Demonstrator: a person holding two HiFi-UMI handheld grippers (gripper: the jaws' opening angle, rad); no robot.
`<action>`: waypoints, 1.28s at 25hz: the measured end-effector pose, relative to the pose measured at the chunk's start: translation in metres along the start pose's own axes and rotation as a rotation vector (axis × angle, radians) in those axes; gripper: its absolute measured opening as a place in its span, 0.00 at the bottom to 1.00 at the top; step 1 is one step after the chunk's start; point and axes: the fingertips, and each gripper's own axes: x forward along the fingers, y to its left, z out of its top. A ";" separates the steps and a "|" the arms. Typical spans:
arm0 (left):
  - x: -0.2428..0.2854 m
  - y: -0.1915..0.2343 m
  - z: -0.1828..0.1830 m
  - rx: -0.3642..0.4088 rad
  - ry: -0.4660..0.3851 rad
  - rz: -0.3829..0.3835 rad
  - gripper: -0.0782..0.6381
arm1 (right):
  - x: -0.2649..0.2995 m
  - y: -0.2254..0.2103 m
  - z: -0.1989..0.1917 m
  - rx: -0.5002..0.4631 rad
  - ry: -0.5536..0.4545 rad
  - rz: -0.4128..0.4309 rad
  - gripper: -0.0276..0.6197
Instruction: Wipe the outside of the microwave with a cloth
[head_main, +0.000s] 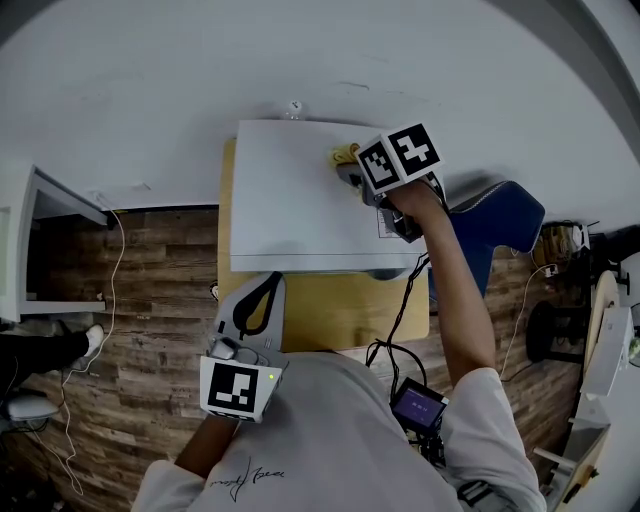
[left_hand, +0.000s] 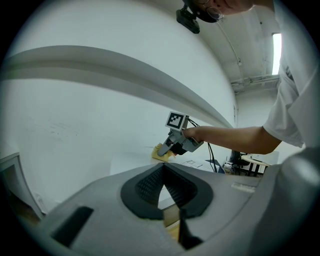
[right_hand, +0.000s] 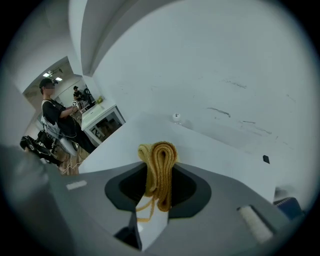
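The white microwave (head_main: 290, 200) stands on a small wooden table (head_main: 330, 310) against the wall. My right gripper (head_main: 352, 170) is shut on a folded yellow cloth (right_hand: 159, 170) and presses it on the microwave's top near the back right; the cloth (head_main: 343, 156) shows as a yellow bunch there. In the left gripper view the same cloth (left_hand: 161, 152) lies under the right gripper (left_hand: 167, 150). My left gripper (head_main: 258, 300) hangs at the table's front edge, below the microwave's front, jaws together with nothing between them (left_hand: 165, 197).
A blue chair (head_main: 500, 225) stands right of the table. Black cables (head_main: 400, 330) trail over the table's front right corner. A white cabinet (head_main: 40, 240) stands at the left on the wood floor. Another person (right_hand: 55, 125) stands in the background beside a second microwave.
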 end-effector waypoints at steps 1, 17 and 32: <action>-0.001 0.001 0.000 0.000 -0.001 0.003 0.10 | 0.003 0.006 0.003 -0.008 0.000 0.009 0.22; -0.016 0.022 0.000 -0.012 -0.002 0.049 0.10 | 0.035 0.069 0.037 -0.085 -0.005 0.107 0.22; -0.032 0.047 -0.006 0.004 0.026 0.106 0.10 | 0.068 0.132 0.072 -0.195 -0.029 0.186 0.22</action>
